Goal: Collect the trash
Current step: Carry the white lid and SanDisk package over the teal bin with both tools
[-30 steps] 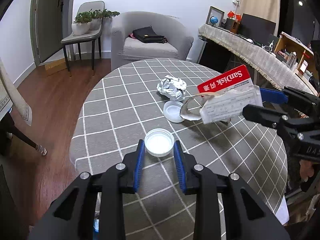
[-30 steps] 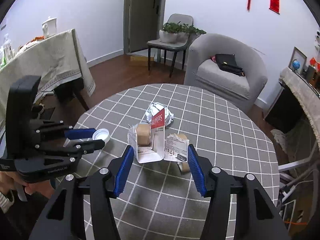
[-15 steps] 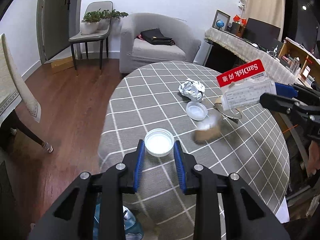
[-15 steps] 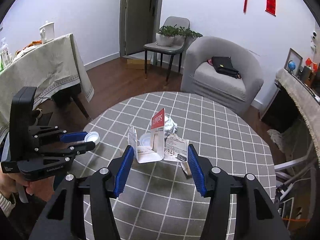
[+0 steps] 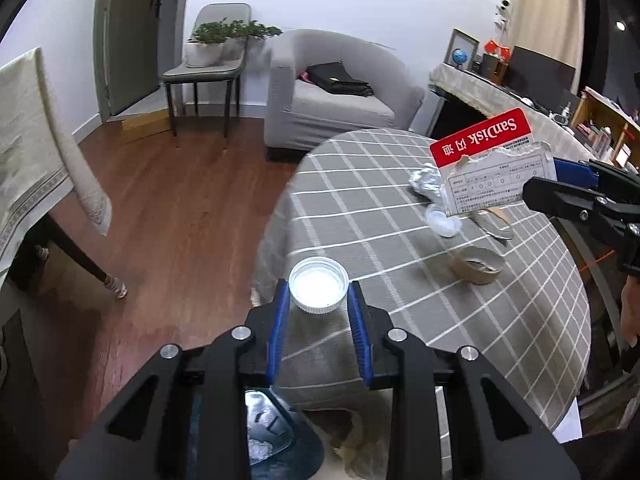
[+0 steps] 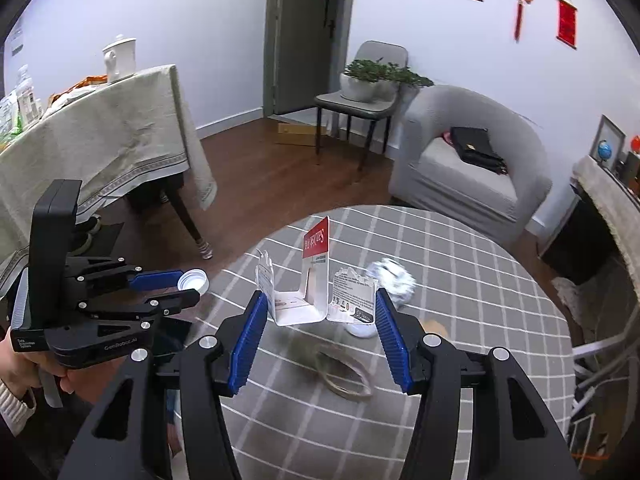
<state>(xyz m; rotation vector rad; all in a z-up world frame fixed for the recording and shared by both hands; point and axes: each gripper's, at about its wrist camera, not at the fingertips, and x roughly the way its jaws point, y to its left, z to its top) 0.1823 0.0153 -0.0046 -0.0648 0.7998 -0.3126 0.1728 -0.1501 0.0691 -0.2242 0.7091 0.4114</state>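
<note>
The left gripper (image 5: pixel 319 312) points downward past the near rim of the round table (image 5: pixel 400 240), its blue pads clenched on a white bottle cap (image 5: pixel 319 286) that sits open side up between the fingertips, off the cloth. In the right wrist view the same gripper (image 6: pixel 188 288) juts in from the left of the table, gripped by a hand (image 6: pixel 24 364) of which only the knuckles and a knitted cuff show at the frame edge.

The right gripper (image 6: pixel 318 320) is tilted down over the near half of the table and is grasping a torn SanDisk package (image 6: pixel 312 292): the bent card and its ragged flaps are pressed between the two pads, the red header standing up above them. From the left wrist view the package (image 5: pixel 492 168) hangs in the air over the far right part of the table, with the gripper's body cut off by the frame.

Left on the table are a crumpled foil ball (image 6: pixel 390 280), a tape roll (image 5: pixel 476 266) nearer the right rim, and a flattened ring of paper (image 6: pixel 344 368) close to the near rim. A small clear lid (image 5: pixel 440 222) lies beside the foil, half hidden behind the package in both views. Below the table's near rim, between the left gripper's arms, a dark round container (image 5: pixel 260 440) is partly covered; its contents are hard to make out.
</note>
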